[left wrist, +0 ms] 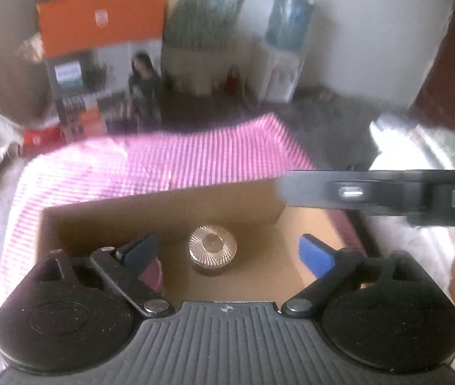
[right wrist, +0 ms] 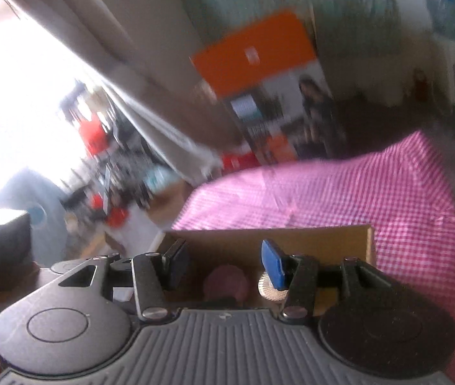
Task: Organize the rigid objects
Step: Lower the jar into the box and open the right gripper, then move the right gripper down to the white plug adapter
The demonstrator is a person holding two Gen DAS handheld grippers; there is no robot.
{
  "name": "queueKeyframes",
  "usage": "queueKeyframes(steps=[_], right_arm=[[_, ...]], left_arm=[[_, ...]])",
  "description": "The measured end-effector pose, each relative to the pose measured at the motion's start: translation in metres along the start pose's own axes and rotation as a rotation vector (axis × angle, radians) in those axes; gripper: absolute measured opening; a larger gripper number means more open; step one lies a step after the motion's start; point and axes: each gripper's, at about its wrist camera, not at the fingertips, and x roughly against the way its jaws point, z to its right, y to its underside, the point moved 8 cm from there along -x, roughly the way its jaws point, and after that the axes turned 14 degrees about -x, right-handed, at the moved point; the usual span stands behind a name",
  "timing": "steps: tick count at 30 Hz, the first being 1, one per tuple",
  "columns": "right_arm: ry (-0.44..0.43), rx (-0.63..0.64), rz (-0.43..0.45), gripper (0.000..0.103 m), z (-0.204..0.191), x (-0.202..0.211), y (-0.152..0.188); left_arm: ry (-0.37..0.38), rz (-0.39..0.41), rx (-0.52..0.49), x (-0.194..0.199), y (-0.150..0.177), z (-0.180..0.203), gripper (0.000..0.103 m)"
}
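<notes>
a: left gripper [left wrist: 227, 250] gapes wide, nothing between its blue pads.
b: and the right gripper [right wrist: 224, 266]?
a: half open, empty too. the ribbed silver jar [left wrist: 213, 250], round-lidded, stands in the cardboard box [left wrist: 163, 205], pink checked cloth [left wrist: 150, 163] at twelve o'clock. labels too blurred.

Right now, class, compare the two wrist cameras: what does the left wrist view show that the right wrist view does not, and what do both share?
Only the left wrist view: the left gripper with jaws wide apart and empty, a blue water dispenser, and the right gripper crossing in from the side.

Only the right wrist view: a bright window and blurred clutter below it.

Both: the cardboard box holding a ribbed metallic jar and a pink object, on the pink checked cloth, with an orange carton behind.
</notes>
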Motion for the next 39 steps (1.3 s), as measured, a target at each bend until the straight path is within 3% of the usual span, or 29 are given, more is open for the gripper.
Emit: queueKeyframes(steps=[6, 11, 15, 17, 21, 25, 39], right_arm=[[-0.108, -0.052, 0.099, 0.056, -0.008, 0.082, 0.045], [-0.153, -0.147, 0.092, 0.058, 0.008, 0.105, 0.094], [-0.147, -0.235, 0.034, 0.058, 0.026, 0.090, 0.132], [-0.132, -0.269, -0.006, 0.058, 0.033, 0.073, 0.150], [-0.080, -0.295, -0.067, 0.058, 0.042, 0.040, 0.175], [-0.038, -0.299, -0.092, 0.058, 0.043, 0.015, 0.182], [0.016, -0.347, -0.194, 0.052, 0.048, -0.048, 0.195]], left_arm=[[0.028, 0.171, -0.006, 0.081, 0.035, 0.022, 0.099], [0.001, 0.205, -0.079, 0.110, 0.083, 0.044, 0.100], [-0.068, 0.163, -0.176, 0.101, 0.128, 0.060, 0.098], [-0.066, 0.111, -0.186, 0.086, 0.150, 0.067, 0.094], [-0.053, 0.031, -0.182, 0.050, 0.179, 0.071, 0.074], [-0.083, 0.010, -0.198, 0.027, 0.188, 0.065, 0.064], [-0.100, -0.018, -0.247, 0.005, 0.193, 0.063, 0.050]])
